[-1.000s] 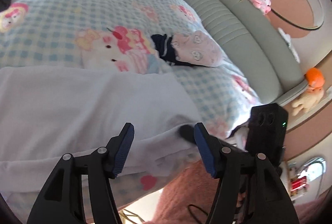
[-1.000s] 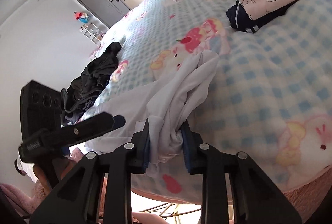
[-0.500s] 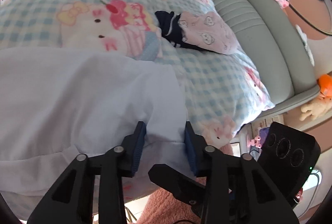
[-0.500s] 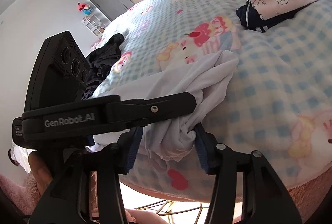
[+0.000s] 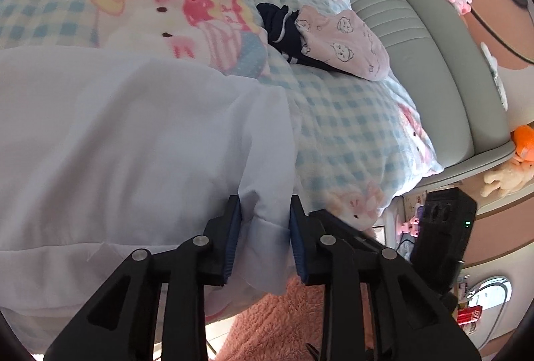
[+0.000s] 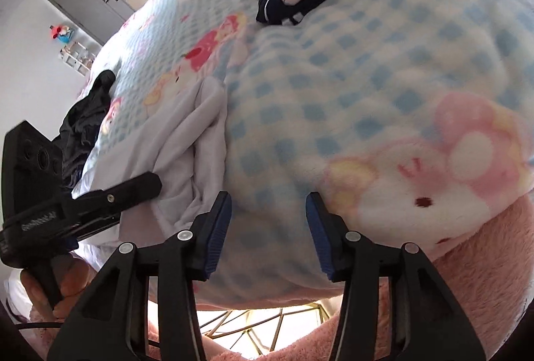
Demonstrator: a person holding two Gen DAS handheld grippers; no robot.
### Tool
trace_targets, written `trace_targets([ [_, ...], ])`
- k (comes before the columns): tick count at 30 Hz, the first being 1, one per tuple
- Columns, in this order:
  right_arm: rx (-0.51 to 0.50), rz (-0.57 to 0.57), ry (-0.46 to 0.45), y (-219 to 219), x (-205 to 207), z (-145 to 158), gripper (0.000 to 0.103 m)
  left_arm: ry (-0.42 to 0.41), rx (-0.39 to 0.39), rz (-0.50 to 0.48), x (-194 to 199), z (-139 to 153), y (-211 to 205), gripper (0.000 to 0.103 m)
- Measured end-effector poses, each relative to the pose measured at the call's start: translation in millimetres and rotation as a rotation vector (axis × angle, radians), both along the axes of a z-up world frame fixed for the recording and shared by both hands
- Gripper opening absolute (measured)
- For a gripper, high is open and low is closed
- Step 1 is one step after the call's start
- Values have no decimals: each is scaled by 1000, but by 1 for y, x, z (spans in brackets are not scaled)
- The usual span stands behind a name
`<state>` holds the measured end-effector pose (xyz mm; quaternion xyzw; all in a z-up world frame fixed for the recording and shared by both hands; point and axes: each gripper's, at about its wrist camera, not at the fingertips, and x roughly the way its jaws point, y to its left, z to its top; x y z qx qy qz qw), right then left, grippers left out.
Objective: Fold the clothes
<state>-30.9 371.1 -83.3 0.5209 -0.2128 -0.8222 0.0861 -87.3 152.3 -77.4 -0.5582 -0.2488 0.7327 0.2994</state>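
Observation:
A white garment (image 5: 133, 144) lies spread over the checked blanket (image 5: 350, 127) near the bed's front edge. My left gripper (image 5: 263, 220) straddles its right-hand corner. The jaws are opening and the cloth lies loosely between the pads. In the right wrist view the same white garment (image 6: 187, 140) lies bunched at the left, and the left gripper's finger (image 6: 133, 190) rests over it. My right gripper (image 6: 268, 214) hovers over bare blanket to the right of the garment. Its jaws are closing slightly and hold nothing.
A folded pink printed garment on a navy one (image 5: 343, 40) lies further up the bed. A heap of dark clothes (image 6: 86, 117) sits at the far left. The grey-green headboard (image 5: 417, 37) and plush toys (image 5: 507, 174) stand to the right. Pink fuzzy fabric (image 6: 467, 260) hangs below the bed's edge.
My right gripper let go of the bunched white cloth and slid right over the blanket. My left gripper came down onto the garment's corner, narrowed on it, then widened again.

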Motion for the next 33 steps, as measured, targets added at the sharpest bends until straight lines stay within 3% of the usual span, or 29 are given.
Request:
trace_targets([
  [5,-137,40,22,-16,-2,-7,46,4,-16,-20,-2,3,10,48],
  [9,-194,95,69,-30,1,3,46,-14,-1,-31,-3,-3,10,46],
  [15,-69,196,92,-69,3,13,53,-9,-59,-13,-3,-10,3,16],
  [18,-83,180,87,-59,6,17,55,-19,-31,23,-4,-12,-8,11],
  [22,-94,96,93,-29,14,26,55,-10,-25,25,-2,-11,-11,11],
  [25,-3,-33,64,-4,12,26,56,-11,-8,28,-1,-11,-13,11],
  [28,33,-6,13,-6,3,14,56,-15,21,29,0,-8,-15,11],
  [33,-67,61,27,-29,-8,2,55,-34,61,23,-1,-6,-21,12],
])
